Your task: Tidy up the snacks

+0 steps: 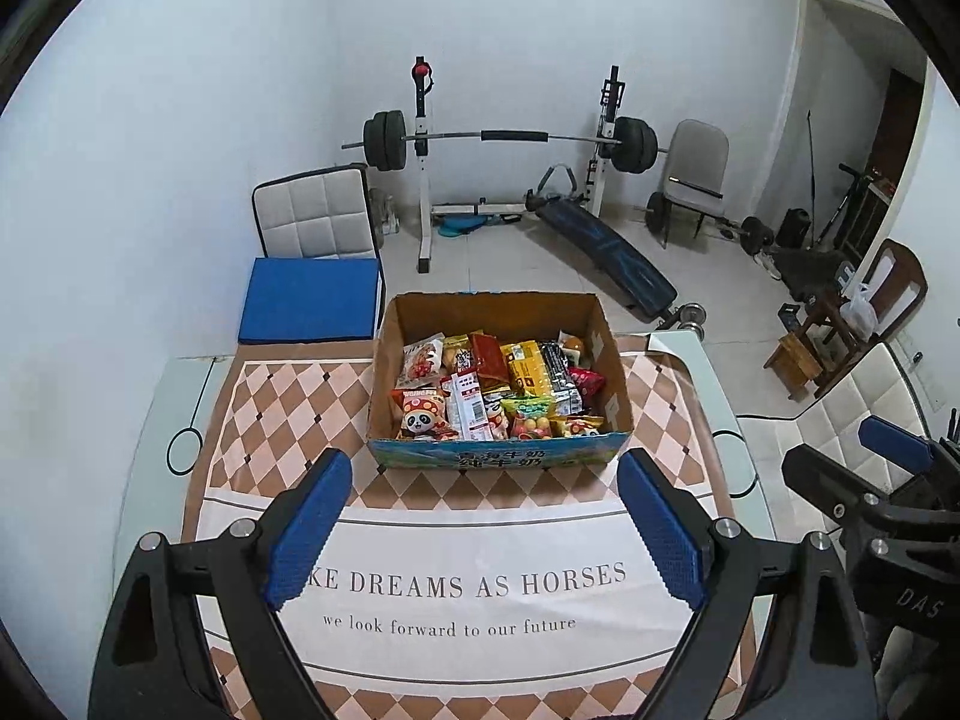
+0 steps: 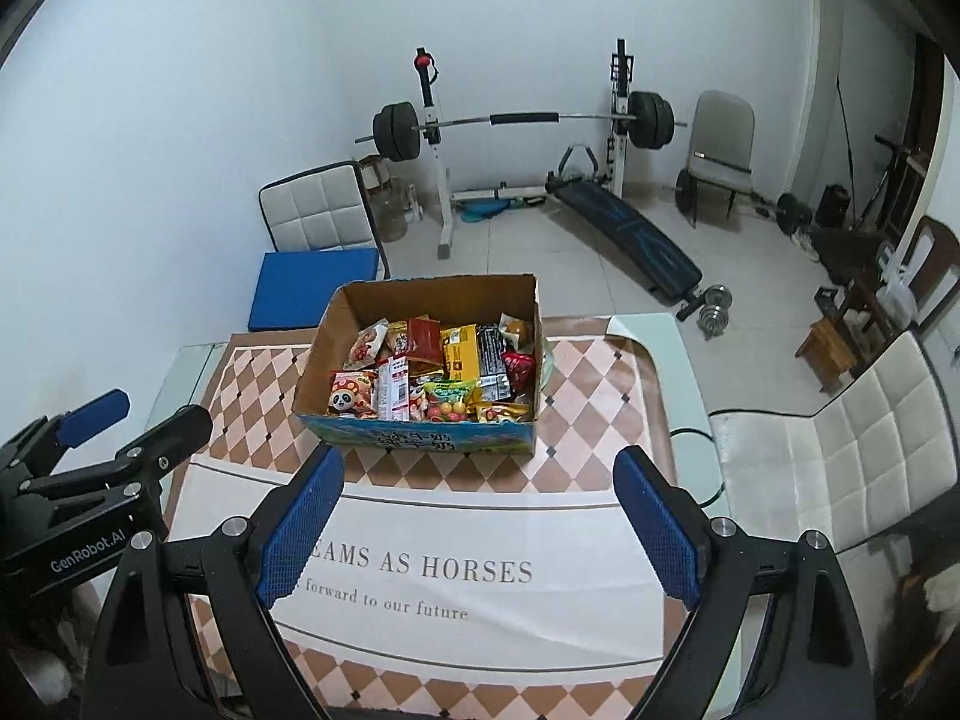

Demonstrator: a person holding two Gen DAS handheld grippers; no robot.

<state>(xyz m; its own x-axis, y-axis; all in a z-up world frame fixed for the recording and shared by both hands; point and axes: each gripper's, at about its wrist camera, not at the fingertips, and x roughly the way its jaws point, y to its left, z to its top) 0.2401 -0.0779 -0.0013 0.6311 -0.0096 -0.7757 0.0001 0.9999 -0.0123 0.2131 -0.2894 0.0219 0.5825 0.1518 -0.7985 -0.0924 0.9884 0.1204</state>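
Observation:
An open cardboard box (image 1: 612, 348) (image 2: 318, 348) with a blue printed front stands on the far half of the table. It is packed with several snack packets (image 1: 498, 387) (image 2: 432, 375): a panda pack at front left, yellow and black bars in the middle, a red bag at right. My left gripper (image 1: 485, 525) hovers open above the tablecloth, short of the box, nothing between its blue pads. My right gripper (image 2: 477, 516) is likewise open and empty, a little to the right of the left one. Each gripper shows at the edge of the other's view.
A checked tablecloth (image 1: 456, 588) with printed words covers the glass table (image 1: 720, 396). A white padded chair (image 2: 840, 438) stands at the right, and another with a blue cushion (image 1: 312, 297) behind the table on the left. A barbell rack (image 1: 510, 138) and bench (image 1: 606, 246) fill the back floor.

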